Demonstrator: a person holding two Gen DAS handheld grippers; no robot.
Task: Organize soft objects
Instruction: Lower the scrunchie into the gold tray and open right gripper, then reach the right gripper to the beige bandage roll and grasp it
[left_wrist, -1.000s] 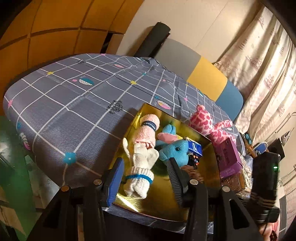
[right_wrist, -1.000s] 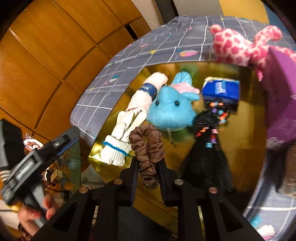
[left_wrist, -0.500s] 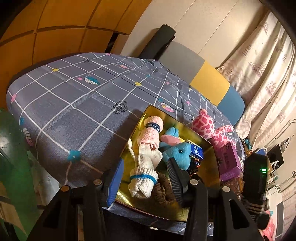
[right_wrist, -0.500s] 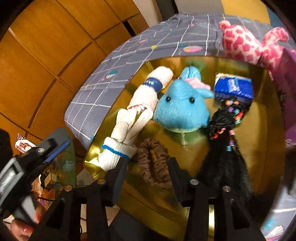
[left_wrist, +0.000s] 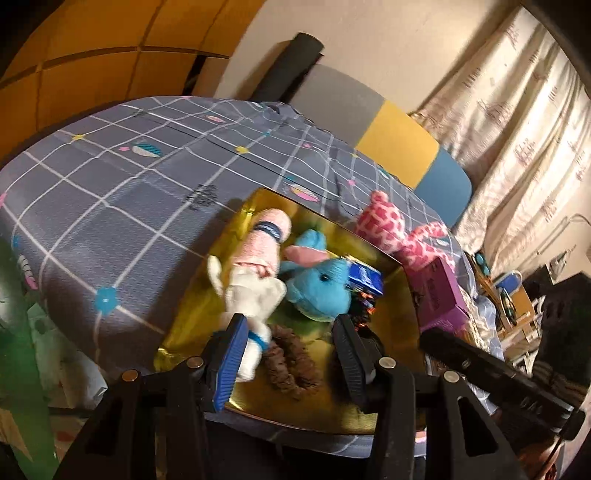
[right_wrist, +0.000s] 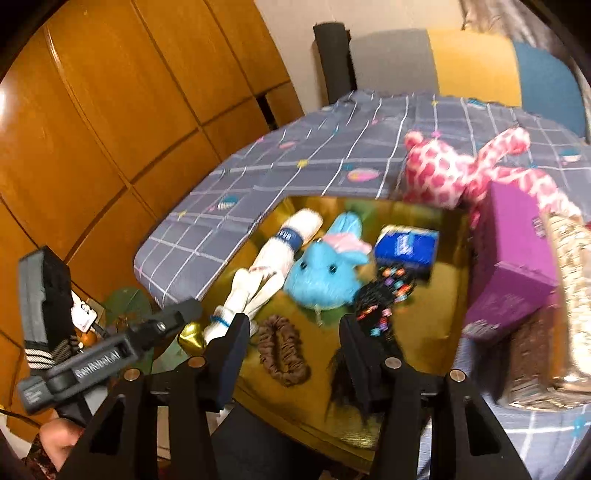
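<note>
Now the right gripper (right_wrist: 291, 354) hangs above the near end of the gold tray (right_wrist: 436, 332), its jaws opening with nothing pressed between them; the brown scrunchie (right_wrist: 282, 349) lies flat on the tray below the gap, clear of both pads. Just beyond the scrunchie, the white socks (right_wrist: 245, 295) with a blue-striped cuff sit along the tray's left side, touching a rolled pinkish sock (right_wrist: 291, 240) with a dark blue band further back. Beside them the blue plush toy (right_wrist: 325, 277) with a pink ear lies near the tray's middle, and a blue tissue pack (right_wrist: 406, 247) rests just right of it. A black hair piece with coloured beads (right_wrist: 384, 295) stretches from the tissue pack toward the near edge, partly behind the right finger.

From the left wrist view, the left gripper (left_wrist: 288, 354) is held over the same near end, spread partway and pinching nothing; the scrunchie (left_wrist: 291, 360) shows between its fingers on the tray (left_wrist: 391, 325), and the socks' cuff (left_wrist: 255, 343) is just beside the blue left pad (left_wrist: 231, 360).

Off the tray, a pink spotted plush (right_wrist: 454, 170) lies on the grey checked tablecloth (right_wrist: 332, 155), touching a purple box (right_wrist: 513, 258) at the tray's right side. A person's hand (right_wrist: 55, 441) grips the left tool's handle.
</note>
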